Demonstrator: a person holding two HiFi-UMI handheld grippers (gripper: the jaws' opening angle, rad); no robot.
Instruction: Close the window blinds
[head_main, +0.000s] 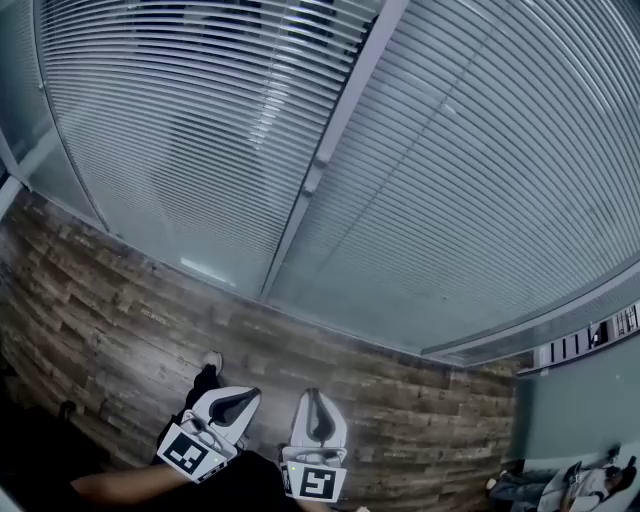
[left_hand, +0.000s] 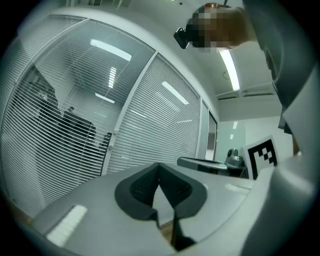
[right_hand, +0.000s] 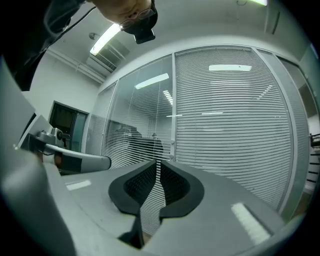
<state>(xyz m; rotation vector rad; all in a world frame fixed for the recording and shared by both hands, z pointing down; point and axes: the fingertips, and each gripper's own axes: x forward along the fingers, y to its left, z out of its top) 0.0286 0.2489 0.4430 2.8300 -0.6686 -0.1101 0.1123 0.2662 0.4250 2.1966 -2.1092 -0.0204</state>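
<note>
**Head view.** The camera looks steeply down at a wood-patterned floor (head_main: 120, 310) that meets a glass wall. The window blinds (head_main: 470, 180) cover that wall in two panels, split by a pale frame post (head_main: 335, 130). Every slat runs level, from side to side, and each panel hangs down to the wall's lower edge. The left-hand panel (head_main: 170, 140) lets dark shapes show between its slats. The right-hand panel reads as an even grey sheet. Along the picture's bottom edge, the left gripper (head_main: 240, 402) and the right gripper (head_main: 315, 405) sit side by side above the floor. Both point toward the wall's lower edge and are well apart from the blinds.

**Left gripper view.** The two dark fingers (left_hand: 145, 187) converge and seem to meet at their far tips, though the wide lens makes that contact hard to confirm. Nothing lies between them. The blinds stand beyond the tips, clear of them, with the frame post just left of the line the fingers point along.

**Right gripper view.** The pads (right_hand: 175, 187) stand a narrow slit apart. They grip nothing, and only distant slats show through the gap. The blinds fill the wall ahead without touching the tips, and their slats are level. The see-through panel is to the left of the post and the more closed panel to its right.
</note>
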